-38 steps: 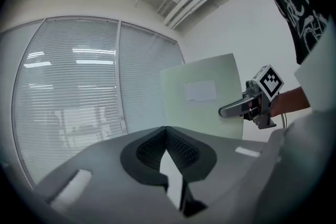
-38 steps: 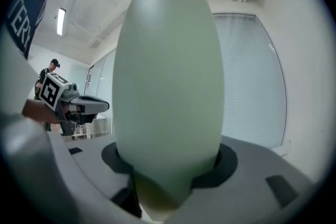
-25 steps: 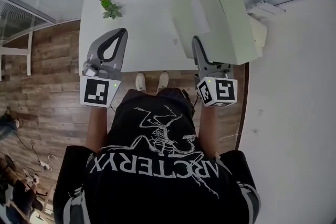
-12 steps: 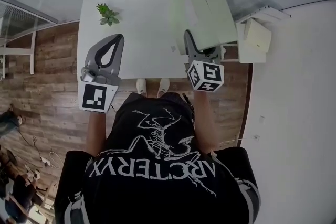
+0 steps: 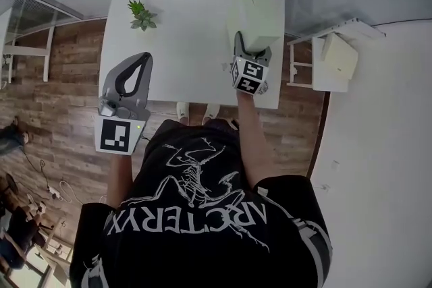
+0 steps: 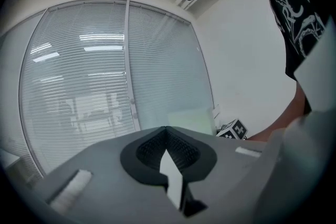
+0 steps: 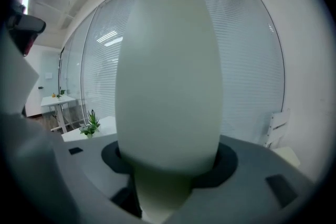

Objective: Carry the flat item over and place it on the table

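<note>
head view: right claw (image 5: 247,45) is clamped on the lower end of the pale green flat panel (image 5: 258,5). the panel stands on edge over the far right part of the white surface (image 5: 182,30). can't tell if its bottom touches the surface yet. left claw (image 5: 142,59) sits at the near left edge with nothing in it. potted plant (image 5: 142,13) is well apart on the left. a small white stand (image 5: 335,54) is just beside the surface's right edge.

left gripper view: jaws pressed together and empty, aimed up at the window blinds (image 6: 89,76). so no second support on the panel.

right gripper view: the panel fills the middle. the jaws are spread wide, one on each face, gripping low down.

risks, my read:
- tall panel held at one end by one claw, so it could swing or slip in the grip while being tilted flat.
- it sits close to the right edge. laid down toward that side, it could overhang and slide off toward the stand.
- releasing it while on edge would let it topple, not settle.
</note>
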Tool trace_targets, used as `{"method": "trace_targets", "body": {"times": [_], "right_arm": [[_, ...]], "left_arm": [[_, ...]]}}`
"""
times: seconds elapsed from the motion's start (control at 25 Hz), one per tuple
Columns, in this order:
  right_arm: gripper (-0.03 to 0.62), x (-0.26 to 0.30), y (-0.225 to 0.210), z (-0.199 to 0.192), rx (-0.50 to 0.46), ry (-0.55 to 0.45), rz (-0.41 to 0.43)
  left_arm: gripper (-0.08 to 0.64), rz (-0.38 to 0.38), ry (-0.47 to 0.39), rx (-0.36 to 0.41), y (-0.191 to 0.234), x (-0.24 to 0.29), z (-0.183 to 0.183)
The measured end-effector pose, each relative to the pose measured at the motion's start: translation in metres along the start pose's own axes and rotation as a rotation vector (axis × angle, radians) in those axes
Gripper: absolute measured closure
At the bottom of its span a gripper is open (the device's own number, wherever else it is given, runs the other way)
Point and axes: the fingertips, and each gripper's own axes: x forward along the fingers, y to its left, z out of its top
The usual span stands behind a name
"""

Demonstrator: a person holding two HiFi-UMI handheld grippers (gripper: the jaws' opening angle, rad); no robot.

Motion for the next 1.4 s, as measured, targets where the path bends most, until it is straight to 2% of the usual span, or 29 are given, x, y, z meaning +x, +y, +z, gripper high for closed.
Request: {"method": "trace_targets", "body": {"times": [0.28, 0.6, 0.76, 0.92, 1.0, 1.08, 1.2, 1.24, 1.32, 1.36, 1.4], "right_arm": [[0.325, 0.015, -0.001, -0.011, -0.008, -0.007, 0.024], [0.308, 0.017, 0.0, -0.028, -0.012, 0.04, 0.06], [0.275, 0.009, 0.0, -0.039, 0.05, 0.093, 0.095], [0.267, -0.038, 0.001, -0.032, 0.103, 0.082, 0.169], [0.267, -0.075, 0.001, -0.015, 0.127, 0.066, 0.272], [0.267, -0.113, 0.0, 0.019, 0.144, 0.029, 0.388], [0.269, -0.16, 0.002, 0.103, 0.101, -0.142, 0.475], [0.293, -0.17, 0.004, 0.129, 0.064, -0.206, 0.483], [0.479, -0.177, 0.008, 0.164, -0.009, -0.295, 0.455], [0.527, -0.175, 0.009, 0.172, -0.034, -0.316, 0.425], [0.539, -0.172, 0.009, 0.177, -0.051, -0.327, 0.394]], "left_arm": [[0.549, -0.014, 0.008, -0.002, -0.018, 0.007, 0.0], [0.549, 0.023, 0.013, 0.024, -0.018, 0.001, -0.001], [0.549, 0.008, -0.008, 0.024, -0.026, 0.002, 0.004], [0.549, -0.005, -0.03, 0.027, -0.032, 0.005, 0.011], [0.549, -0.012, -0.034, 0.033, -0.034, 0.009, 0.014], [0.549, -0.023, -0.041, 0.036, -0.035, 0.014, 0.017], [0.549, -0.042, -0.064, 0.025, -0.035, 0.022, 0.022], [0.549, -0.048, -0.076, 0.022, -0.036, 0.025, 0.026], [0.549, -0.058, -0.104, 0.025, -0.038, 0.03, 0.034], [0.549, -0.063, -0.119, 0.029, -0.04, 0.032, 0.039], [0.549, -0.067, -0.132, 0.034, -0.042, 0.033, 0.044]]}}
